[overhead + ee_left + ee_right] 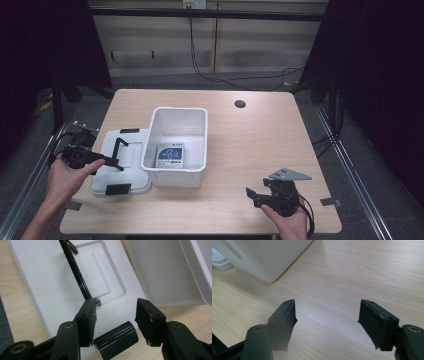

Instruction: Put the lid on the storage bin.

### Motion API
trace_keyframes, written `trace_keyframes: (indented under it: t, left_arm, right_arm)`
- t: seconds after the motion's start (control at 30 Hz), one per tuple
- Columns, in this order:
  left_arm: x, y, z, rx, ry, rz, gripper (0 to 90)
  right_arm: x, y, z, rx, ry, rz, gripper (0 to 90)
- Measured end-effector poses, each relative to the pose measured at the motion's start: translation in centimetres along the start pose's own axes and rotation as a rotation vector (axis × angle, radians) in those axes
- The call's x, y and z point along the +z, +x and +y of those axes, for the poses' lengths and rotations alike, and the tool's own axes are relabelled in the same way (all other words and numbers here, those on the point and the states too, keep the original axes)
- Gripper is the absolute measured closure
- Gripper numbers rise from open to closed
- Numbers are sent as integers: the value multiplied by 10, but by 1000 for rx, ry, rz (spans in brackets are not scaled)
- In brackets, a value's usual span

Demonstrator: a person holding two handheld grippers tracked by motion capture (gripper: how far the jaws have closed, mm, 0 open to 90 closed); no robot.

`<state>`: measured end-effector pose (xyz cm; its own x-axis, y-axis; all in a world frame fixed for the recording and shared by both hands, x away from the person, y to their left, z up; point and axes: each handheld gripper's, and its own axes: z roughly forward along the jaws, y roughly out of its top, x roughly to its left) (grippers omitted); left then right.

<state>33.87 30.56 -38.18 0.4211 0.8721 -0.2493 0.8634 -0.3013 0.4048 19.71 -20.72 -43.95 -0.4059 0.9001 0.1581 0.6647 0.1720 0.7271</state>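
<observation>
A: How did the jaws stand?

B: Both pairs were spread apart with nothing between them. The left gripper (116, 315) hovered over the near end of the white lid (50, 290), its jaws on either side of a glossy black latch (116, 340) at the lid's edge. One jaw tip sat right by the end of the thin black handle (77, 275) that ran up across the lid; I could not tell whether they touched.

A: And the right one?

B: The right gripper (257, 195) was held low over bare wood near the front right of the table (260, 130), its jaws wide and pointing toward the white bin (176, 145). In the right gripper view, the bin's rounded corner (268, 260) stood well ahead of the jaws, apart from them.

A: Where was the bin?

B: Around the middle of the table, open on top, with a small blue-and-white packet (170, 156) lying on its floor. The lid lay flat on the table just beside the bin on its left, the two nearly touching. It had black clips at its far and near edges.

A: Anything else on the table?

B: A round dark hole (240, 104) toward the far right. The person's left hand (67, 175) held its gripper at the table's left edge.
</observation>
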Motion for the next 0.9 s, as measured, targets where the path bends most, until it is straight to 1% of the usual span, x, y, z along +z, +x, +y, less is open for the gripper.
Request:
trace_keyframes:
  t: [0.03,0.07,0.1,0.13,0.17,0.2,0.27,0.3,0.33,0.37,0.4,0.5,0.53,0.67,0.7,0.73,0.8,0.83,0.9]
  left_arm:
    - [-1,1,4,4,19,18,517]
    - [-1,1,4,4,19,18,525]
    - [-2,1,6,-1,22,31,525]
    - [-4,2,8,-6,28,34,543]
    - [-4,3,9,-1,29,39,543]
    - [-5,4,12,-11,34,51,559]
    - [-5,4,14,-17,34,57,585]
    - [-5,5,15,-12,38,60,589]
    - [-4,6,16,-21,39,60,596]
    - [-4,6,16,-21,39,60,607]
    - [-1,7,18,-32,50,58,611]
    - [1,9,20,-41,58,64,633]
    - [3,10,23,-58,63,67,638]
    - [3,12,28,-71,71,78,647]
    - [2,13,30,-86,67,83,651]
    - [2,14,31,-84,69,86,653]
    - [1,15,32,-88,77,86,657]
    - [1,17,34,-101,77,84,657]
    - [1,18,35,-109,81,86,657]
  right_arm:
    - [0,0,0,-2,3,1,292]
    - [1,0,0,-4,2,3,292]
    - [1,0,0,-4,2,3,292]
    - [1,0,0,-8,8,-4,291]
    - [1,0,0,-8,8,-4,291]
    - [2,0,0,-7,13,0,292]
    - [2,1,0,-8,14,2,291]
    - [2,1,0,-6,14,3,291]
    - [2,1,0,-5,15,4,291]
    - [2,1,0,-5,15,4,291]
    - [2,0,0,-8,14,3,292]
    - [3,0,0,-2,19,5,292]
    - [3,0,0,5,21,12,292]
    - [3,0,-1,7,21,11,293]
    - [3,0,-1,8,22,11,292]
    - [3,0,-1,6,21,15,292]
    - [3,1,-1,-2,22,17,292]
    - [3,1,-1,-1,22,19,292]
    - [3,1,-1,3,25,19,292]
